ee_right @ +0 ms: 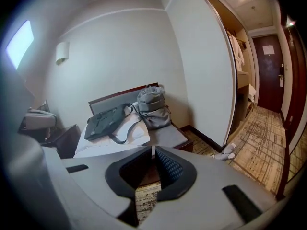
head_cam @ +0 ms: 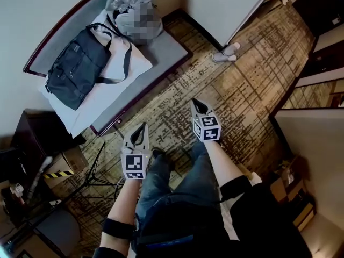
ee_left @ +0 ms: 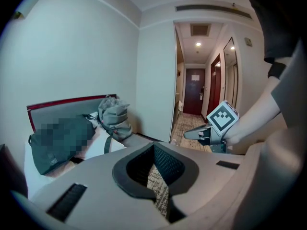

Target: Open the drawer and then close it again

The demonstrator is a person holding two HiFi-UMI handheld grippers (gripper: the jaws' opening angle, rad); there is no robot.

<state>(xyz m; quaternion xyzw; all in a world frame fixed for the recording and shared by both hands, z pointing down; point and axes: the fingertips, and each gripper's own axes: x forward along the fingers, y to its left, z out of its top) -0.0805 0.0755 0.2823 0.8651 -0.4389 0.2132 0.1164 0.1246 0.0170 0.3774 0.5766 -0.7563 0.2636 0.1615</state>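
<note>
No drawer front shows in any view. A dark nightstand [head_cam: 33, 137] stands at the left, seen also in the right gripper view as the nightstand [ee_right: 62, 139] with a telephone [ee_right: 38, 119] on it. I stand on patterned carpet with both grippers held out over it. My left gripper [head_cam: 142, 127] points at the bench, and its jaws [ee_left: 154, 145] meet at the tips with nothing in them. My right gripper [head_cam: 196, 103] hangs further out and to the right. Its jaws [ee_right: 153, 148] stand a thin slit apart and hold nothing. The left gripper view shows the right gripper [ee_left: 188, 134] from the side.
A grey padded bench [head_cam: 164, 50] with a red-brown frame carries a dark bag [head_cam: 78, 66], a grey backpack [head_cam: 134, 15] and a white pillow [head_cam: 134, 63]. Slippers [head_cam: 226, 51] lie by the white wardrobe panel [head_cam: 231, 4]. A tripod [head_cam: 94, 173] and a taped box [head_cam: 62, 171] stand near my left leg.
</note>
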